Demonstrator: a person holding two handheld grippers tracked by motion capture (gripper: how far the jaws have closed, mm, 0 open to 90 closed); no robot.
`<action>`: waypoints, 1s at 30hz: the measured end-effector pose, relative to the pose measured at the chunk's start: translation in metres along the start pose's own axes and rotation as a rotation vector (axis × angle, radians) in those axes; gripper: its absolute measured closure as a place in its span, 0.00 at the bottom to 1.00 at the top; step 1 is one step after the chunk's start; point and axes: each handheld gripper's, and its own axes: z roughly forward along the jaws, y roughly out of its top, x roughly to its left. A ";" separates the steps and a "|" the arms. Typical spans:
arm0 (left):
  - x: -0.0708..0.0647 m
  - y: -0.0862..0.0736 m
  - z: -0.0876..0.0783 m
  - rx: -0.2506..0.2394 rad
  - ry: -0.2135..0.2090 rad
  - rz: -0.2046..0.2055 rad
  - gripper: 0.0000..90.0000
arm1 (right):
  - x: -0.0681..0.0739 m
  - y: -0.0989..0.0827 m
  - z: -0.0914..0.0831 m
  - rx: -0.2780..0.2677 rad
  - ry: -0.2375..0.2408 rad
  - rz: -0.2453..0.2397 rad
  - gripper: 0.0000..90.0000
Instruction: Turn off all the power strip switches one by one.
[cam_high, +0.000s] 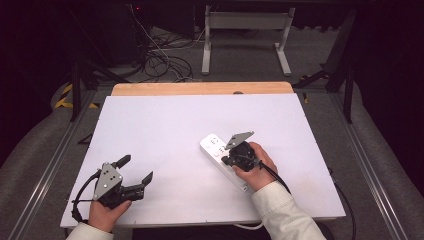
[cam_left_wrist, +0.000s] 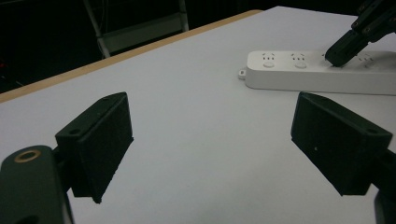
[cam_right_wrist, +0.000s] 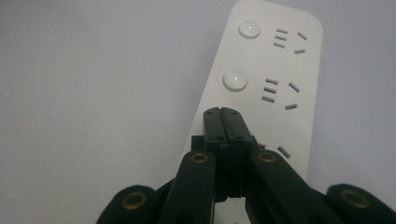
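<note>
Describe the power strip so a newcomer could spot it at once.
On the white table, look right of centre, under the right gripper. The power strip is a long white bar lying flat, angled toward the person. Round buttons beside socket slots mark it out.

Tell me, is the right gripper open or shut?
Shut: the right gripper has both jaws pressed together, tips over the white power strip.

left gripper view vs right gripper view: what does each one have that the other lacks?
Left gripper view alone: the left gripper with jaws wide apart, the table's wooden far edge, the strip's end tab, the right gripper seen from outside. Right gripper view alone: close top-down look at two round buttons and socket slots. Shared: the white power strip on the white table, with the right gripper shut, its tip over the strip.
</note>
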 end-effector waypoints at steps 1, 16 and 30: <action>0.000 0.000 0.000 -0.001 0.000 -0.001 0.15 | 0.000 0.000 0.000 0.000 -0.001 0.003 1.00; 0.000 0.000 0.000 0.001 0.000 0.000 0.15 | -0.001 -0.001 0.001 0.005 0.010 0.019 1.00; -0.001 0.000 0.000 0.001 0.000 -0.001 0.15 | 0.000 -0.001 0.001 0.000 0.004 0.029 1.00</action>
